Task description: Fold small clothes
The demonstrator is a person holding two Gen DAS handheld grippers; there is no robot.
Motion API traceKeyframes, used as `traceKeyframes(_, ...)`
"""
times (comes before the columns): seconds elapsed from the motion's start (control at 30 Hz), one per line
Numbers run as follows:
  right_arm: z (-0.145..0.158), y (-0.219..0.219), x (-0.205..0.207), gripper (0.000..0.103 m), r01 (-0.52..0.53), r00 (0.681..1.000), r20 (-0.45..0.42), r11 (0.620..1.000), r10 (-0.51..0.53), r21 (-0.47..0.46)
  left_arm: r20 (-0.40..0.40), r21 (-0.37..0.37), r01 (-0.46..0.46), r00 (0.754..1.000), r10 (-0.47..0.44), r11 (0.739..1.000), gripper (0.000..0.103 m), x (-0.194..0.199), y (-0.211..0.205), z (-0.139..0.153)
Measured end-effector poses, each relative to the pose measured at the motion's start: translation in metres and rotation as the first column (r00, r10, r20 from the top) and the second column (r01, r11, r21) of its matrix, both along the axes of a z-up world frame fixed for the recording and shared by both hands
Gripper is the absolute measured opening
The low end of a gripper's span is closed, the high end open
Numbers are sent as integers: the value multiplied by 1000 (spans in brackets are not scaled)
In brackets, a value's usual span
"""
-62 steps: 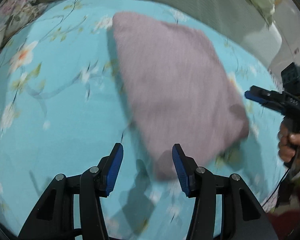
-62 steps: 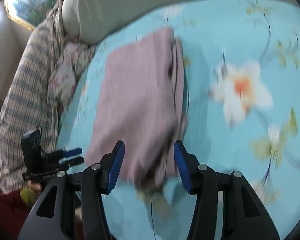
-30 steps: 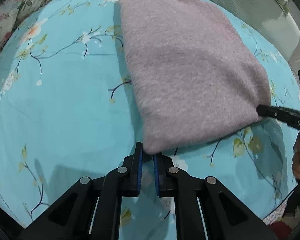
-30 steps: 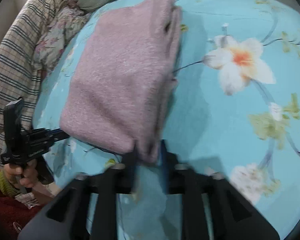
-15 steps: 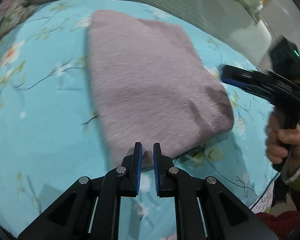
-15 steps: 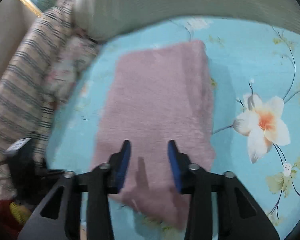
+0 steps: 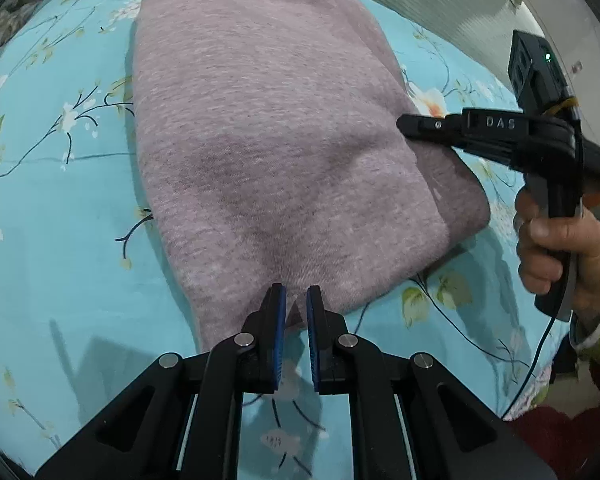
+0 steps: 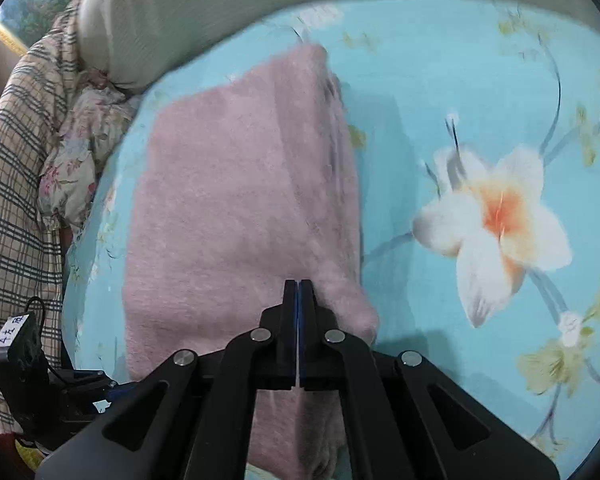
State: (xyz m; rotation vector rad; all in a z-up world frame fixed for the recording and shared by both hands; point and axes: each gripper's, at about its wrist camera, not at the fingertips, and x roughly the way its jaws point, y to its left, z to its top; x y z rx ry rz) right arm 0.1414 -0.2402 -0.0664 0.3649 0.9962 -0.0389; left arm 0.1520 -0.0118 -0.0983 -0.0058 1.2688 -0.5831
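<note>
A folded mauve knit garment [image 7: 268,140] lies flat on the turquoise floral bedsheet [image 7: 52,240]. My left gripper [image 7: 296,300] sits at the garment's near edge with its jaws nearly shut, a small fold of the cloth between them. My right gripper [image 8: 299,292] is shut with its jaws pressed together over the garment [image 8: 228,208], near its right edge. It also shows in the left wrist view [image 7: 424,126], its tip resting on the garment's right side.
A grey-green pillow [image 8: 220,12] lies at the head of the bed. A plaid cloth [image 8: 16,184] and a floral cloth [image 8: 80,148] lie beside the bed's left edge. A cable [image 7: 532,372] hangs from the right gripper's handle.
The right gripper has closed and come down onto the garment's right side. The left gripper has moved in over the near edge, still nearly shut.
</note>
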Motion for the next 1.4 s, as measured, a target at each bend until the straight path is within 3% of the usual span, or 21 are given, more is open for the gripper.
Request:
traceKeyframes(0.13,23,6,27,3,-9,998,67,1000,8,19,37,-49,-26,999,27,998,11,8,15,24)
traceKeyframes(0.3,18,-1,72,3,12,998,60,1000,-12,14,115,-54,-128,984,134,990,16,57,28,47)
traceKeyframes(0.53,5,-30,100,3,102,993,55,994,-104,36,138,-82,-264,952,273,961,17,125,27,44)
traceKeyframes(0.67,22,-40,87,4,132,983,124,990,-138,55,134,-78,-283,947,291,956,17,142,24,41)
traceKeyframes(0.73,29,-42,85,18,137,980,143,990,-141,38,147,-78,-276,947,285,958,22,143,21,44)
traceKeyframes(0.77,29,-44,88,49,137,980,138,990,-140,30,152,-75,-276,947,284,958,26,142,21,45)
traceKeyframes(0.8,28,-44,91,67,137,982,131,990,-138,22,154,-75,-275,947,283,959,26,143,20,44)
traceKeyframes(0.87,26,-43,97,64,123,981,150,992,-125,22,147,-78,-275,947,284,958,26,140,18,43)
traceKeyframes(0.93,19,-41,105,40,98,986,129,995,-102,33,143,-77,-275,948,284,958,26,139,19,43)
traceKeyframes(0.97,13,-42,110,8,99,990,92,994,-103,42,143,-77,-275,948,283,958,26,141,17,42)
traceKeyframes(1.0,10,-45,111,7,115,991,70,992,-118,44,144,-77,-272,949,281,959,26,142,15,41)
traceKeyframes(1.1,16,-55,97,7,188,975,113,981,-192,41,149,-81,-267,949,277,960,26,143,15,43)
traceKeyframes(1.27,-12,-66,103,11,233,972,23,972,-234,36,129,-60,-264,954,270,963,26,148,14,35)
traceKeyframes(1.33,0,-65,99,21,255,966,49,967,-255,14,113,-26,-259,959,260,965,26,153,9,25)
traceKeyframes(1.4,24,-61,87,21,285,954,108,958,-280,-28,118,-15,-258,959,258,966,26,154,8,22)
